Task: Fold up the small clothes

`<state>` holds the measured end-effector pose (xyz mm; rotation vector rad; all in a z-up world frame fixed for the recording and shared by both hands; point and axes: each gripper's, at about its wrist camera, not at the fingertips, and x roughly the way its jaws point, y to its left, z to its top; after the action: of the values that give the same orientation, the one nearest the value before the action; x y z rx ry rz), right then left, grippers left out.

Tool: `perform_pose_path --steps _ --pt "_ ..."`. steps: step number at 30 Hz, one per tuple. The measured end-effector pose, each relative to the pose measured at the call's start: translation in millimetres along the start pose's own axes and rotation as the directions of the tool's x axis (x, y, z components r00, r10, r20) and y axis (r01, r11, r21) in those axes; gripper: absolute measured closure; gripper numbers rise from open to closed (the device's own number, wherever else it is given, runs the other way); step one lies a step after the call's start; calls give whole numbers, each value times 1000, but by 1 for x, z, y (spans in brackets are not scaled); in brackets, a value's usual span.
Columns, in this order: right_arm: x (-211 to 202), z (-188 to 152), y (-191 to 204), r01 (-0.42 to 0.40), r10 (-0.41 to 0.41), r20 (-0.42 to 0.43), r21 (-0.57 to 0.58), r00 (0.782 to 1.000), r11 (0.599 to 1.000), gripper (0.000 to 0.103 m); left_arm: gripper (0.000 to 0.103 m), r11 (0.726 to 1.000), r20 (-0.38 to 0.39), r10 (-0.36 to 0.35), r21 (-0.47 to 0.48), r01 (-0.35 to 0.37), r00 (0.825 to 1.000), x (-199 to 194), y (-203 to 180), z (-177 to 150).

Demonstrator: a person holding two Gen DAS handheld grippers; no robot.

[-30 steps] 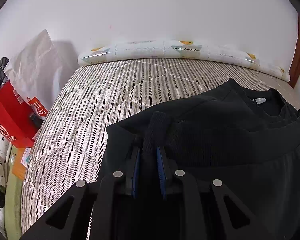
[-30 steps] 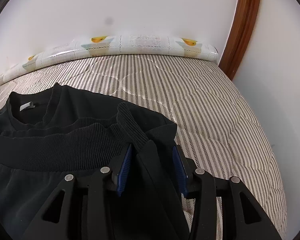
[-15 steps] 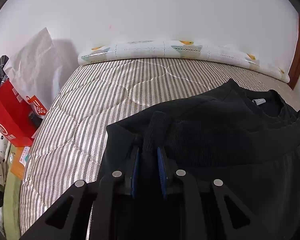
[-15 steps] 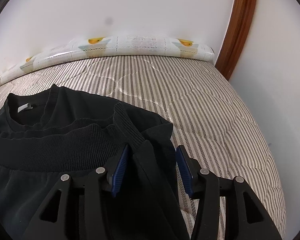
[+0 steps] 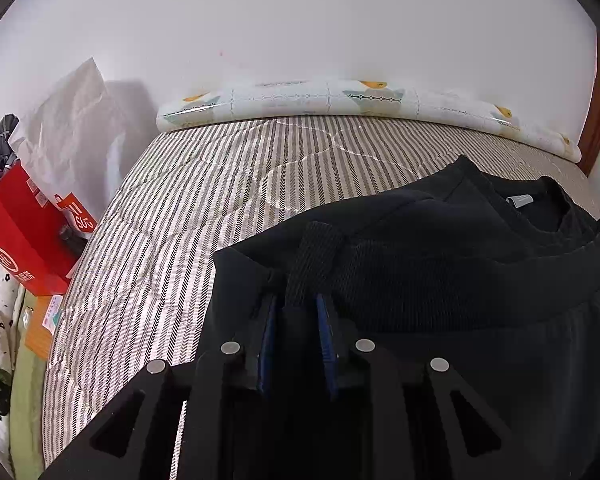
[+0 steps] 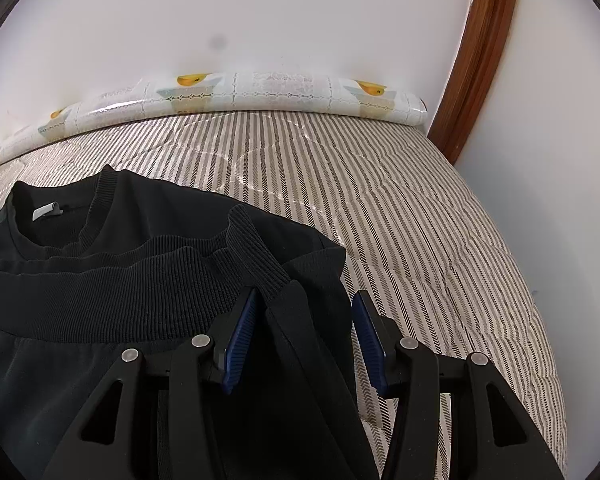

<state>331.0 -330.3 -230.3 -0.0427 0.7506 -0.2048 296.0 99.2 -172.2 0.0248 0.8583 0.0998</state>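
Observation:
A black sweatshirt (image 5: 440,264) lies on the striped mattress (image 5: 204,208), its ribbed hem folded up toward the collar with the white label (image 5: 520,200). My left gripper (image 5: 296,304) is shut on the sweatshirt's left hem corner, ribbed cloth sticking up between the blue pads. In the right wrist view the sweatshirt (image 6: 112,288) lies at the left. My right gripper (image 6: 306,304) is open, its blue pads (image 6: 240,332) wide apart, with the right hem corner lying loose between them.
A patterned bolster (image 5: 340,100) runs along the white wall at the mattress's far edge; it also shows in the right wrist view (image 6: 240,92). A red box (image 5: 20,240), white bag (image 5: 68,132) and clothes stand left of the bed. A wooden frame (image 6: 480,52) stands at the right.
My right gripper has opened wider and let the hem corner go. My left gripper has stayed shut on its corner and hardly moved.

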Motion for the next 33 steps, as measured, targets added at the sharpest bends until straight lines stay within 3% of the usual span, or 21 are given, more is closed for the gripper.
perform_pose_path --steps 18,19,28,31,33 --pt "-1 0 -2 -4 4 1 11 1000 1000 53 82 1000 -3 3 -1 -3 1000 -1 0 0" --pt "-1 0 -2 1 -4 -82 -32 997 999 52 82 1000 -3 5 0 -5 1000 -1 -1 0" --pt "-6 2 -8 17 -17 -65 -1 998 1000 48 79 1000 -4 3 -8 -3 1000 -1 1 0" --pt "-12 3 -22 21 -18 -51 62 999 998 39 78 1000 -6 8 -3 -8 1000 -1 0 0" --pt "-11 5 -26 20 -15 -62 80 998 997 38 78 1000 -9 9 0 -9 1000 -1 0 1"
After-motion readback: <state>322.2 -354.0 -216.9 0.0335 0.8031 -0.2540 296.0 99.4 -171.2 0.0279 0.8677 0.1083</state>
